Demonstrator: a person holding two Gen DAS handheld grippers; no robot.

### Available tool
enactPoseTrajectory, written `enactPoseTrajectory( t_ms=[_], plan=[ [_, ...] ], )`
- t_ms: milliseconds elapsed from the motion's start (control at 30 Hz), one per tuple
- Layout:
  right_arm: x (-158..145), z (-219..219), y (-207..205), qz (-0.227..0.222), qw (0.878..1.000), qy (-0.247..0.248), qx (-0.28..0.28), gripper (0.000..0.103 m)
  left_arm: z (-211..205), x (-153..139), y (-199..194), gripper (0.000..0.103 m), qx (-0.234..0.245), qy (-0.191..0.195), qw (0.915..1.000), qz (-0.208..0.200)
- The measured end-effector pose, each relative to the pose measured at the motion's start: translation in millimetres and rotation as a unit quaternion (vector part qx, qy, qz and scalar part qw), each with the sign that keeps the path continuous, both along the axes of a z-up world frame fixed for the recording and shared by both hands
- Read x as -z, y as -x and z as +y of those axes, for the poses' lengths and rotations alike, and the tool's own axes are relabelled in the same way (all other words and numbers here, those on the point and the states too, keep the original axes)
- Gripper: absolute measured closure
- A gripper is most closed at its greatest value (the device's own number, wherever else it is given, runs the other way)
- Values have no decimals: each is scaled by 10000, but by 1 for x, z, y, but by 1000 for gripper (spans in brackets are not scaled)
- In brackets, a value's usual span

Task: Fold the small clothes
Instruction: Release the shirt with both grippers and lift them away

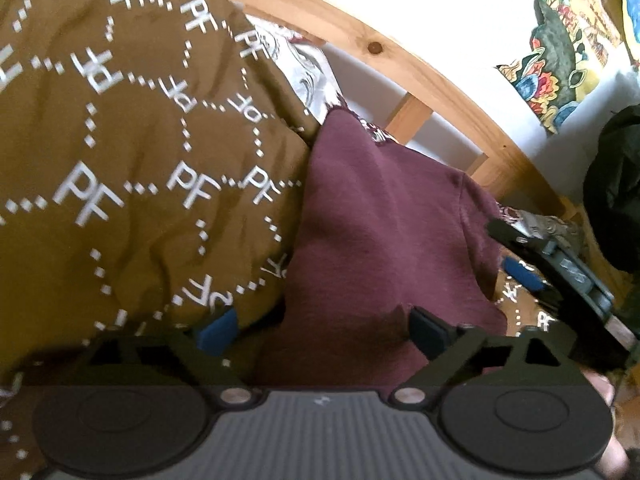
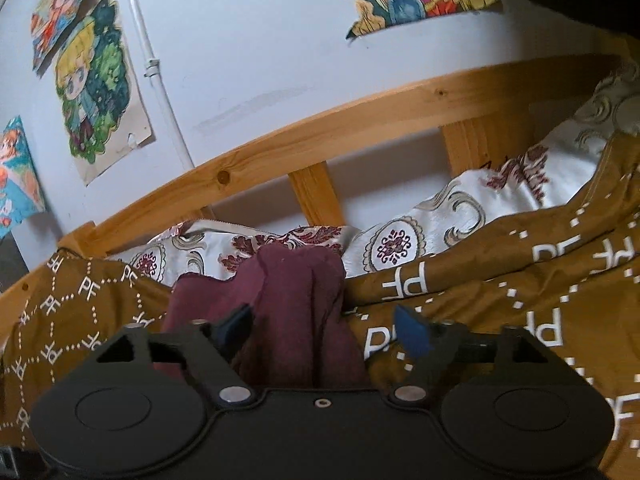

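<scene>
Maroon garment [image 1: 380,216] lies rumpled on a brown bedspread [image 1: 120,160] printed with white "PF" letters, running from about six o'clock up toward one o'clock in the left wrist view. Going left to right there: the bedspread fills the nine o'clock side, the garment takes the middle, and the right gripper [image 1: 516,252] shows at three o'clock by the cloth's far edge.

The left gripper [image 1: 324,330] stands wide open, its blue pads either side of the near hem and not pressing it. In the right wrist view the right gripper [image 2: 326,330] is likewise open, astride a bunched ridge of the same garment [image 2: 296,300], gripping nothing. I judge this a pause between folds: the cloth is let go and lies loose, not yet a neat packet. The next move likely calls for each gripper to pinch an edge or corner cleanly, taking only the maroon layer, then carry it across.

Beyond the garment, at twelve o'clock, a white sheet with maroon floral medallions [image 2: 400,240] bunches against the pine bed rail [image 2: 320,128]; cartoon posters [image 2: 96,92] hang on the wall at ten o'clock. The soft, creased bedspread is the main nuisance: a pad could catch it with the garment.
</scene>
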State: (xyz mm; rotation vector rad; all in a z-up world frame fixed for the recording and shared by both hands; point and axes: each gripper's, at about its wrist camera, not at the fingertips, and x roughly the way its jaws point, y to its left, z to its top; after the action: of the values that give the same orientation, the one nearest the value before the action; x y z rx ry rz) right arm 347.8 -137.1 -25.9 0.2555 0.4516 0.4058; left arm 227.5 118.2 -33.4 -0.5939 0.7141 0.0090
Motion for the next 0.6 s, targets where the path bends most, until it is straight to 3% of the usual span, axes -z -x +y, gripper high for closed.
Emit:
enactPoseTrajectory(
  t_ms=[133,367,600],
  plan=[
    [-13,-6,26,-277,9996,0,96,1,-10,-16,15,1,-202,-339,9990,-196],
    [-36,-20,86,-821,9962,166,248,1,-31,-49,43,1,-285,-699,9962,-431],
    [-56,-41,146,-1225,9911,-48,511,1,-56,-85,87,1,-199,-1338,9889,-617]
  ],
)
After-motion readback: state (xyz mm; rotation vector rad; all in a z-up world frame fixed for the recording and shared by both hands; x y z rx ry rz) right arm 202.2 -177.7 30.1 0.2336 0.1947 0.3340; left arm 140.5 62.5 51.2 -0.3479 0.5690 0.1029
